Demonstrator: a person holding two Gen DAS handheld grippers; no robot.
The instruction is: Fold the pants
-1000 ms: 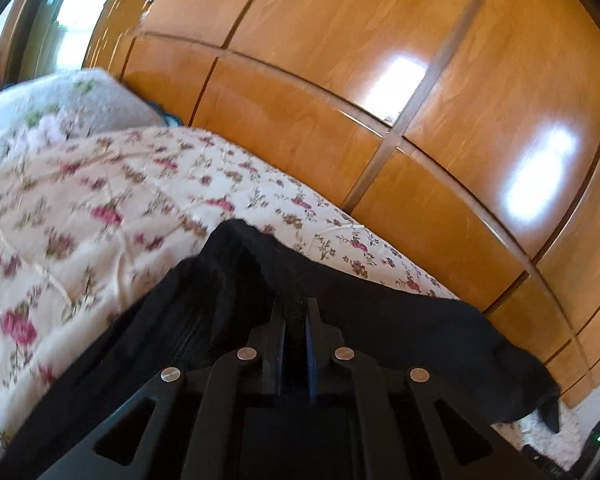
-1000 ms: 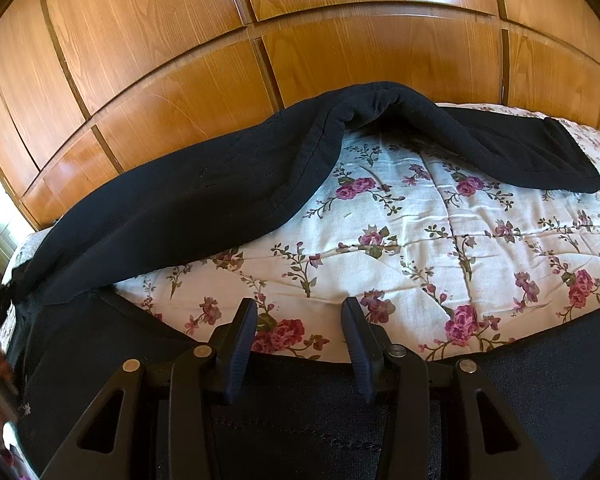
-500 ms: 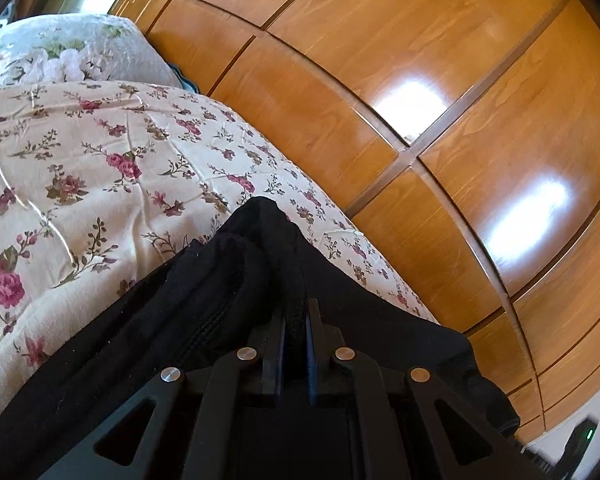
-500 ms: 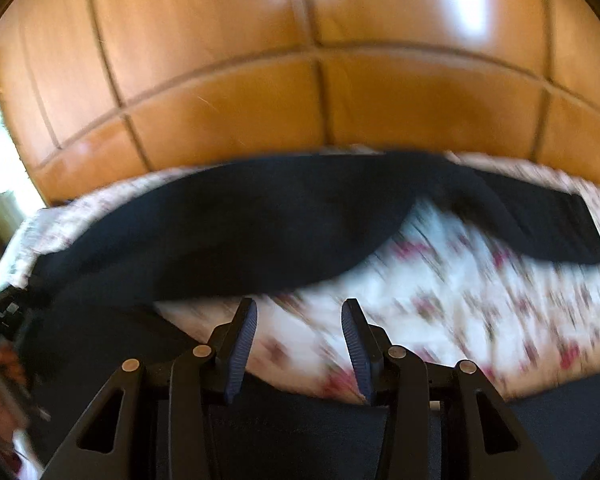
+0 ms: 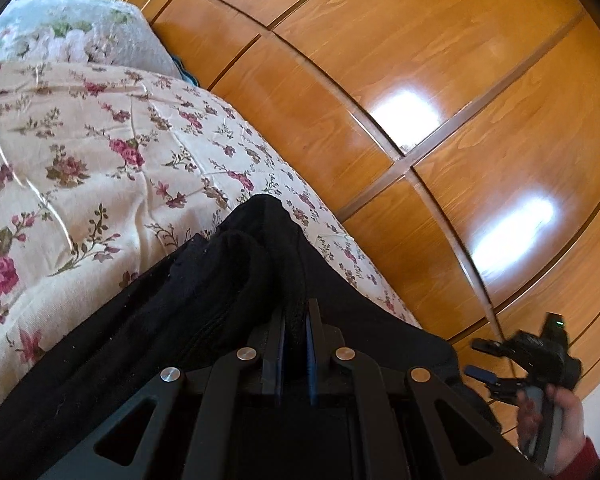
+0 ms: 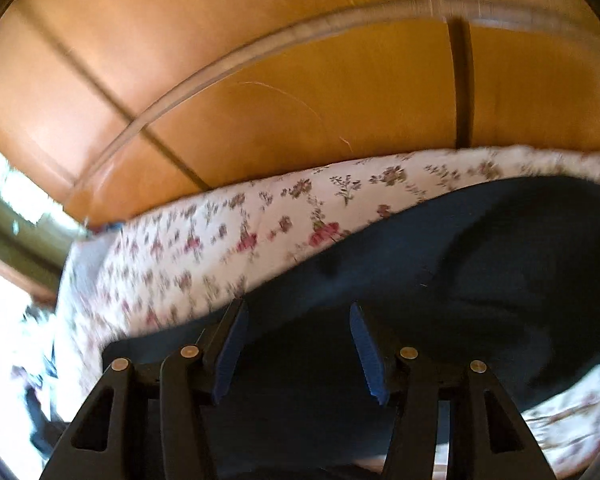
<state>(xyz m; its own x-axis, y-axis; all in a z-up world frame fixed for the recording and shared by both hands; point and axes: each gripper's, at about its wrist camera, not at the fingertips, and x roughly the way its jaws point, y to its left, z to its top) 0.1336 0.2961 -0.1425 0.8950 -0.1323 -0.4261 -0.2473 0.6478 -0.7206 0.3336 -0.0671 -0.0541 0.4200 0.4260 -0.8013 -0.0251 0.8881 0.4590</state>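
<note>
Left gripper (image 5: pixel 295 312), its blue-padded fingers (image 5: pixel 279 344) drawn nearly together and clamped on a bunched fold of the black pants (image 5: pixel 204 304); the fabric rises in a rounded hump just ahead of the fingertips and spreads back under the gripper body and off to its left. To the right of the left gripper, the person's right hand (image 5: pixel 552 420) shows at the frame edge, wrapped around the grey handle of the other tool, whose black body carries a small green light. Right gripper (image 6: pixel 296 344), jaws wide apart with nothing between the blue pads (image 6: pixel 228 356); the pants (image 6: pixel 440 280) lie directly beneath and ahead of it, extending to its right as a broad dark sheet with soft creases. This view is motion-blurred, so fine detail of the cloth is not legible. The supporting surface is a bed covered with a cream floral bedspread (image 5: pixel 80 168) printed with pink roses, visible ahead and to the left of both grippers; a pale flowered pillow (image 5: pixel 72 32) sits at the far left end, beyond the left gripper. Immediately behind the bed's far edge stands a glossy wooden wardrobe (image 5: pixel 420 80) of orange-brown panels divided by dark grooves, with bright patches of reflected light. A bright window (image 6: pixel 8 192) area lies far to the left of the right gripper.
</note>
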